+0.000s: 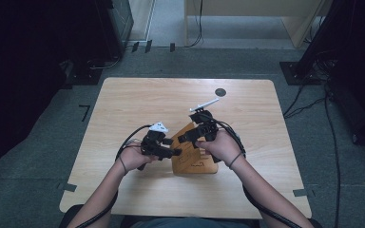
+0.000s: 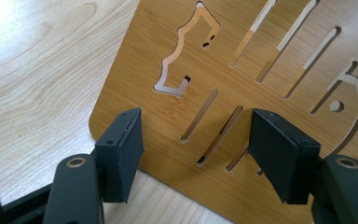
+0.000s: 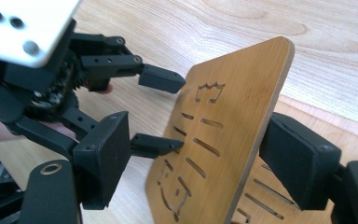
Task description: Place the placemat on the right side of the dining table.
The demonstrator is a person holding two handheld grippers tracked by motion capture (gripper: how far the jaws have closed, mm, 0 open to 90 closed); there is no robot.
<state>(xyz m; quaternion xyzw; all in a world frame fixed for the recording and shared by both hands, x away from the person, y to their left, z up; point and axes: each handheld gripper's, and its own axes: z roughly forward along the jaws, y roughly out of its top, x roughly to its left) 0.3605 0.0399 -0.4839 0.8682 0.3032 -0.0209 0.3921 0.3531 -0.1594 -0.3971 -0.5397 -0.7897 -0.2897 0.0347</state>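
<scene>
Two bamboo boards with cut-out slots and shapes are on the wooden table (image 1: 133, 99). One board (image 1: 202, 166) lies flat. The other board (image 3: 223, 140) is tilted up on edge above it, between the jaws of my right gripper (image 3: 198, 126). Those jaws are wide apart: the right pad (image 3: 298, 158) is behind the board and the left pad stands clear of its face. My left gripper (image 2: 196, 116) is open around the raised board's lower corner (image 2: 168, 149) without touching it. In the right gripper view the left gripper (image 3: 168, 109) faces the board's front, and the flat board (image 3: 326, 121) lies behind.
A small dark round disc (image 1: 220, 92) sits near the table's far edge. Dark equipment and cables stand on the floor to the left and right. The person's forearms (image 1: 261, 190) come in from the near edge.
</scene>
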